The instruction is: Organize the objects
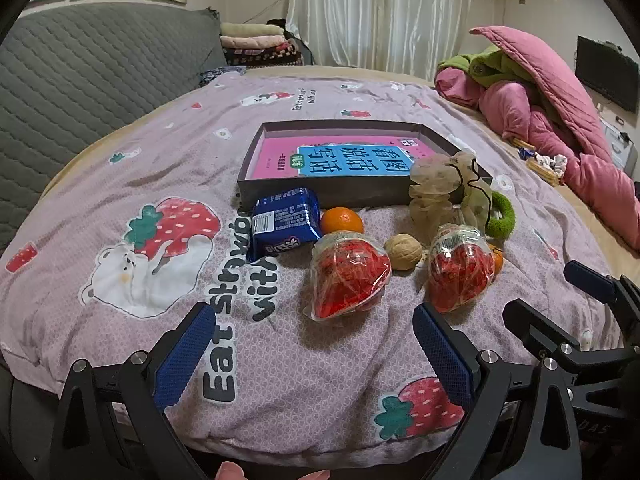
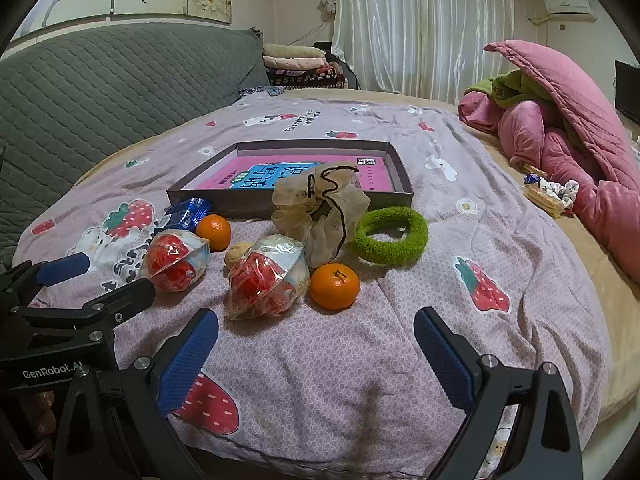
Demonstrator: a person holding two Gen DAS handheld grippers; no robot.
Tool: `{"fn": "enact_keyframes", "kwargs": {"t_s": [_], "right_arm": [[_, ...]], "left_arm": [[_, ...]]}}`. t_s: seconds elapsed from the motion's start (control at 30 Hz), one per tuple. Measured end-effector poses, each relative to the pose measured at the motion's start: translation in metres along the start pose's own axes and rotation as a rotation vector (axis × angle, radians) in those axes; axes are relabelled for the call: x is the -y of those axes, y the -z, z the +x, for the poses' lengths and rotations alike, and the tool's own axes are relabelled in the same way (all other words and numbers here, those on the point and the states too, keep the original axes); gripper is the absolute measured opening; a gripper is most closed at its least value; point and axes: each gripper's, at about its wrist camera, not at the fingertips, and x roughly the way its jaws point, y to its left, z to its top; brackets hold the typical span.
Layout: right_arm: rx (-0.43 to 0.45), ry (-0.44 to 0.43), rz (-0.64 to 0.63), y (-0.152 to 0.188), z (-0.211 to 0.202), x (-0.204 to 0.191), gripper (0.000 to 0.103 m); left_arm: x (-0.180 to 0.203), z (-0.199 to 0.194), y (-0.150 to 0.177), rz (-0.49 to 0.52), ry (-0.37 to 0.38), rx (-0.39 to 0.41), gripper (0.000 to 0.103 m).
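Both grippers sit right up front over the strawberry-print quilt (image 2: 400, 128), the left gripper (image 1: 314, 350) and the right gripper (image 2: 316, 354) each with their blue pads spread wide and nothing between them, angled down at the bed. Just past them is the little pile: two clear bags of red stuff, one (image 1: 350, 276) on the left and another (image 1: 460, 266) to its right, with a walnut (image 1: 403, 251) tucked between them. One orange (image 1: 342, 221) sits behind the left bag, next to a blue snack packet (image 1: 285, 222), and a second orange (image 2: 334, 286) lies just beside the right bag. Behind that there's a beige drawstring pouch (image 2: 320, 210) leaning against the front wall of a dark shallow box (image 2: 402, 168), and a fuzzy green ring (image 2: 392, 234) lying flat right next to the pouch. Inside the box lies a pink and blue book (image 1: 344, 158). Off to the right edge of the bed is a heap of pink bedding (image 2: 568, 128).
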Motion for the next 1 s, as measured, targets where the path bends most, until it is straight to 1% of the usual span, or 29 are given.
{"fn": "enact_keyframes", "kwargs": {"t_s": [0.77, 1.0], "right_arm": [[-0.001, 0.002, -0.006, 0.0005, 0.0014, -0.0006, 0.099], [0.004, 0.015, -0.007, -0.0003, 0.0002, 0.0002, 0.099]], "left_arm": [[-0.0001, 0.0000, -0.0001, -0.002, 0.001, -0.002, 0.099], [0.0009, 0.0006, -0.0011, -0.005, 0.001, 0.001, 0.099]]}}
